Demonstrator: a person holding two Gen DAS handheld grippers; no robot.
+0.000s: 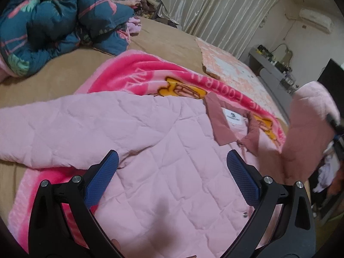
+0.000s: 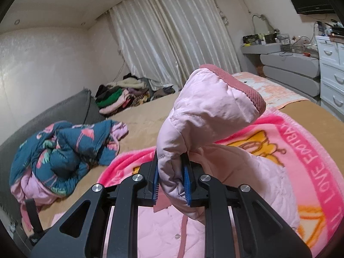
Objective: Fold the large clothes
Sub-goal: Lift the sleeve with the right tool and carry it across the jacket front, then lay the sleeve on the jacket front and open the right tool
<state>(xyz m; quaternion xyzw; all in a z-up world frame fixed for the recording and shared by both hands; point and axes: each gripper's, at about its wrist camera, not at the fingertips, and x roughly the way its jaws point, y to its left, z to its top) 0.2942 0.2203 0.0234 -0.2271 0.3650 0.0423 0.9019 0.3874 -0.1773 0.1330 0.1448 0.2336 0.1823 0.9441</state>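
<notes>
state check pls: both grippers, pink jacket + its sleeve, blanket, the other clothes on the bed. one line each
left gripper: open, hovering over the jacket body, nothing between its pads
right gripper: shut on the sleeve
pink jacket: spread flat on the blanket, collar showing
sleeve: lifted off the bed, cuff up
pink blanket: spread on the bed under the jacket
blue patterned jacket: crumpled, unfolded
clothes pile: heaped at the far edge
</notes>
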